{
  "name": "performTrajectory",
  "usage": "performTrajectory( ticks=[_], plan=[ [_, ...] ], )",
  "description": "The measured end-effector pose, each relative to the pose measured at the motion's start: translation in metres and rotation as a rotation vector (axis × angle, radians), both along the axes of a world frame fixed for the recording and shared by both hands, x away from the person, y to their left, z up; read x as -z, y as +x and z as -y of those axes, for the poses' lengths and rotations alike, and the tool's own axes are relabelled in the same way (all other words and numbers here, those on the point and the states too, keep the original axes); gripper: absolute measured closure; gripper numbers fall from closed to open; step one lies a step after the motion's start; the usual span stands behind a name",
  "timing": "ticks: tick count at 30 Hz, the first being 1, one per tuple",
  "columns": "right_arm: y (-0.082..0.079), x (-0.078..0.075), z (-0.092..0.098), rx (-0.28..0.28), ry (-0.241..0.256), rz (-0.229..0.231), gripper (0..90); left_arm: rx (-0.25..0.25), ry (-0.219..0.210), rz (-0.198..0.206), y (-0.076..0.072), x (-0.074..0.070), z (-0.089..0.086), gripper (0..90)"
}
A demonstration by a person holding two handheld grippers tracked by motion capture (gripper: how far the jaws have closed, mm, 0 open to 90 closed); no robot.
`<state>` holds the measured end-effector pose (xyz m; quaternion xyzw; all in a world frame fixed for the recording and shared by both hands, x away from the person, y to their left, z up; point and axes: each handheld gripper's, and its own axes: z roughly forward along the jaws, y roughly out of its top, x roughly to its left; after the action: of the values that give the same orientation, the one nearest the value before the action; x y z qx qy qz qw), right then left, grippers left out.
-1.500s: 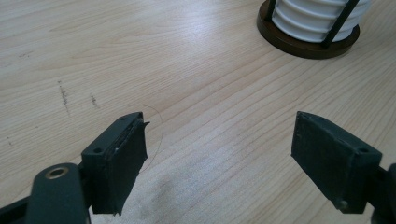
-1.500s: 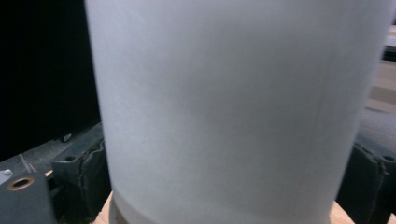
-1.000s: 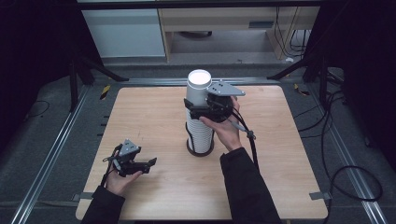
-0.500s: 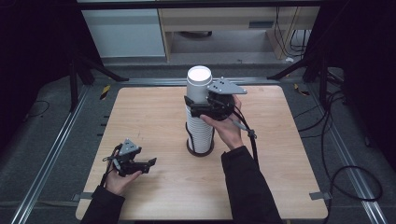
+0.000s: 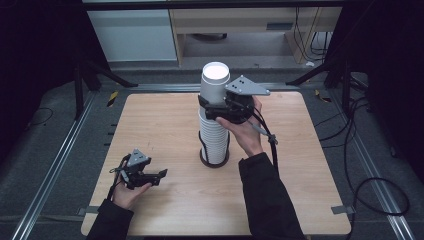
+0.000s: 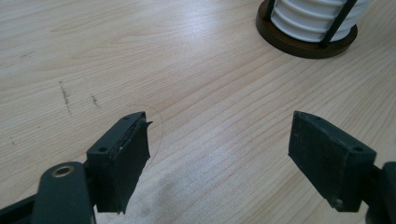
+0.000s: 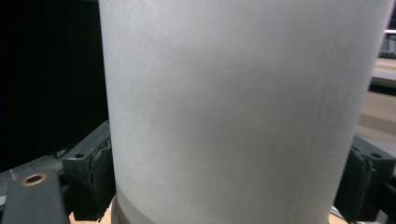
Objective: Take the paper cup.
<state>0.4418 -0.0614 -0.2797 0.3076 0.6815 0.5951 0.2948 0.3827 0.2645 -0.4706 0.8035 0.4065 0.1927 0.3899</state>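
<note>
Up close in the right gripper view, right claw clasping the top cup; left claw spread wide over bare table.

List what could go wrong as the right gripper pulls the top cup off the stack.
1. The right gripper clamps the top cup on its thin paper wall; a hard squeeze may crush it.
2. The cups nest tightly, so the one below may lift too.
3. The cup stack is tall on a small round holder, while the left gripper idles open away from it; a sideways pull could tip it.
</note>
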Motion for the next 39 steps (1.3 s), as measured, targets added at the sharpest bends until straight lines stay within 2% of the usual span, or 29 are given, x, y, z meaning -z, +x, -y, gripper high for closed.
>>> performTrajectory(
  ticks=[17, 18, 24, 30, 36, 39],
  plan=[
    [-0.009, -0.037, 0.008, -0.013, 0.019, 0.061, 12.3, 0.005, -0.022, -0.013, 0.0, -0.001, -0.001, 18.0],
    [-0.011, -0.042, 0.009, -0.01, 0.007, 0.072, 12.3, 0.004, -0.022, -0.011, 0.0, -0.001, -0.002, 18.0],
    [-0.021, -0.049, 0.022, -0.002, -0.007, 0.098, 12.3, 0.008, -0.024, -0.011, 0.0, -0.001, -0.002, 18.0],
    [-0.031, -0.045, 0.042, 0.01, -0.034, 0.101, 12.3, 0.009, -0.028, -0.015, 0.0, -0.001, -0.002, 17.5],
    [-0.042, -0.029, 0.067, 0.017, -0.048, 0.075, 12.3, 0.011, -0.025, -0.02, 0.0, 0.0, -0.001, 17.6],
    [-0.049, -0.017, 0.08, 0.018, -0.05, 0.054, 12.3, 0.012, -0.023, -0.021, 0.0, 0.0, -0.001, 17.6]
  ],
)
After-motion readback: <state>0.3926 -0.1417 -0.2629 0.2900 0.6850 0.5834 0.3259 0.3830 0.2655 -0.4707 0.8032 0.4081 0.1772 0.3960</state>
